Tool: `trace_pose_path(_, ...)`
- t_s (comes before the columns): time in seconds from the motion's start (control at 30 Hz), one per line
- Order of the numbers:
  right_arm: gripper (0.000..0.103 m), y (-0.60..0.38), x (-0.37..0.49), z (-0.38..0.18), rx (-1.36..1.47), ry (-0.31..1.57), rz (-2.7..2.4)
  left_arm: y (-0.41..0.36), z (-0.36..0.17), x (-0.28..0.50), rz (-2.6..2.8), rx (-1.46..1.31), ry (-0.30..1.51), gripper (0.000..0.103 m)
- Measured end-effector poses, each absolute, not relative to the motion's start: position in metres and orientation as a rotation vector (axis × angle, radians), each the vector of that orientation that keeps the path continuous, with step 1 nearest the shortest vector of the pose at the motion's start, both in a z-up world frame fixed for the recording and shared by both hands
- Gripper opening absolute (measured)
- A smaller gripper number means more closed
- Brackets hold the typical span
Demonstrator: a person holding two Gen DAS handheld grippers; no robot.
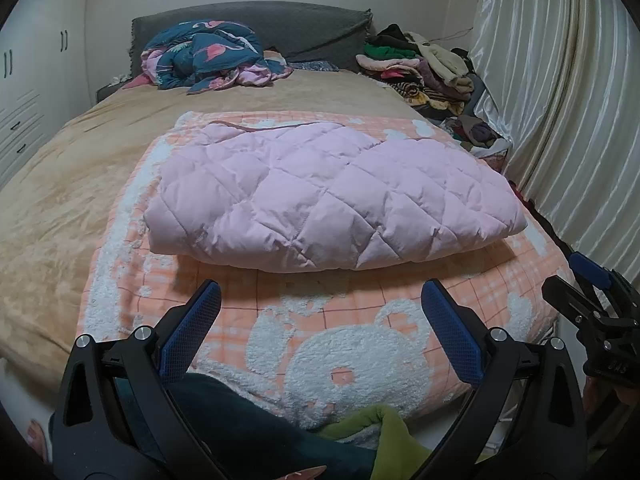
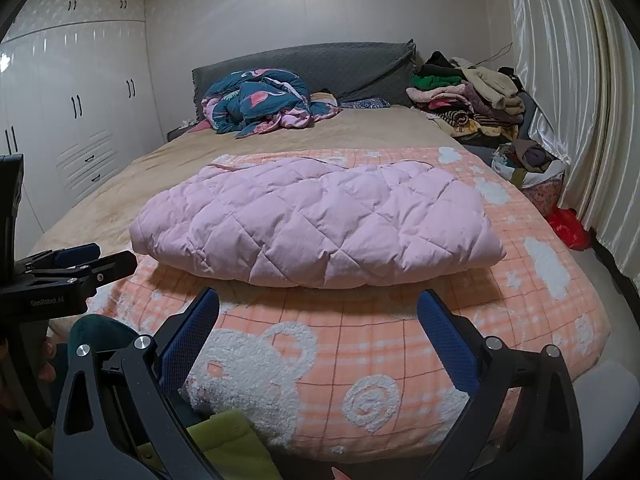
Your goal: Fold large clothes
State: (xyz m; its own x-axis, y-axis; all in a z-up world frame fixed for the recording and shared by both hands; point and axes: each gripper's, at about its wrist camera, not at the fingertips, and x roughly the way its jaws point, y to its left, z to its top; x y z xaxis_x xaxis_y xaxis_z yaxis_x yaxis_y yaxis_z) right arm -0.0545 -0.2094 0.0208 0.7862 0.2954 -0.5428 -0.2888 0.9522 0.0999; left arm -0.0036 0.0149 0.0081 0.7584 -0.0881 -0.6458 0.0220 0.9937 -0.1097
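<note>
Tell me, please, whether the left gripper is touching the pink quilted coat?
Apart. The left wrist view shows the left gripper open, with bare orange blanket between its fingertips and the pink quilted coat.

one pink quilted coat (image 1: 328,196), two grippers, one bed (image 1: 72,184)

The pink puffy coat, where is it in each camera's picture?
Left wrist view: the folded pink quilted coat lies mid-frame on the orange bear blanket.
Right wrist view: mid-frame too, slightly left.
Shared landmark: the grey headboard behind it.
</note>
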Motion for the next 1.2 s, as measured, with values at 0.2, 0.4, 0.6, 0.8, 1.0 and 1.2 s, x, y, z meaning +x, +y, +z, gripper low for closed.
trace_pose_path(0.2, 0.099, -0.2093, -0.0548, 0.0196, 0.003, 0.582, 0.311, 0.0147, 0.0086, -0.0042, -0.057, -0.093, 0.703, 0.094)
trace_pose_path(0.4, 0.099, -0.2083, -0.0546, 0.0188, 0.006, 0.585, 0.316, 0.0132, 0.0093, -0.0053, -0.053, -0.088, 0.699, 0.094)
trace_pose_path(0.6, 0.099, -0.2086, -0.0549, 0.0182, 0.005, 0.586, 0.312, 0.011, 0.0097, -0.0048, -0.042, -0.082, 0.7, 0.094)
trace_pose_path(0.8, 0.099, -0.2088, -0.0567, 0.0177, 0.007, 0.581, 0.309, 0.0111, 0.0094, -0.005, -0.036, -0.082, 0.698, 0.094)
trace_pose_path(1.0, 0.099, -0.2099, -0.0583, 0.0167, 0.015, 0.583, 0.309, 0.0123, 0.0092, -0.0058, -0.032, -0.081, 0.697, 0.094)
trace_pose_path(1.2, 0.099, -0.2105, -0.0581, 0.017, 0.014, 0.583, 0.309, 0.0118, 0.0089, -0.0054, -0.036, -0.079, 0.703, 0.094)
